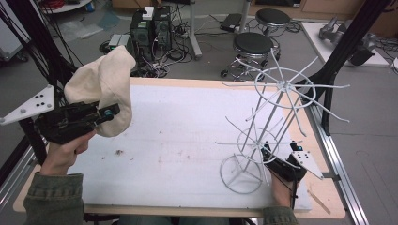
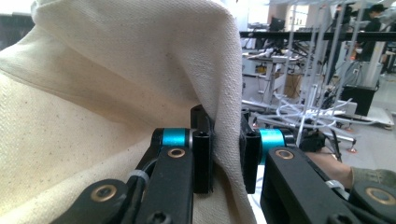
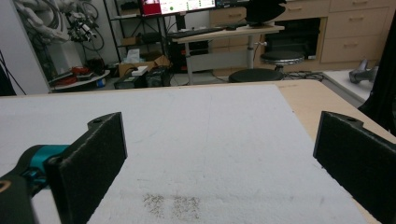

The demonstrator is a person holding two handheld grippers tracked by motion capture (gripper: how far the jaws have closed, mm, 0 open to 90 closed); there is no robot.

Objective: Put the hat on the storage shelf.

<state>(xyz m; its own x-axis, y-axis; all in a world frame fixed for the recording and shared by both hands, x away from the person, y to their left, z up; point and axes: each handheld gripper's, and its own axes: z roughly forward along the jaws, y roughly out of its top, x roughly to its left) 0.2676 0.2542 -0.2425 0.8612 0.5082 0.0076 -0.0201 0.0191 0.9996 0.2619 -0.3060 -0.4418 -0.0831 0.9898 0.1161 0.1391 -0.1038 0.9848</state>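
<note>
A cream cloth cap (image 1: 105, 86) hangs in the air over the table's left edge, and my left gripper (image 1: 110, 112) is shut on a fold of it. In the left gripper view the cream cloth (image 2: 116, 84) is pinched between the two black pads (image 2: 204, 158), with my left gripper (image 2: 226, 140) pointing towards the white wire rack (image 2: 308, 112). This rack (image 1: 277, 117) stands upright at the table's right, with thin arms spreading from two rings. My right gripper (image 1: 272, 155) rests low beside the rack's base ring. Its jaws stand wide apart over the white mat (image 3: 210, 130), and my right gripper (image 3: 219, 154) holds nothing.
A white foam mat (image 1: 187, 140) covers most of the wooden table. Black frame posts (image 1: 342, 51) rise at the right and left sides. Two round stools (image 1: 253, 44) and computer cases (image 1: 150, 28) stand on the floor behind the table.
</note>
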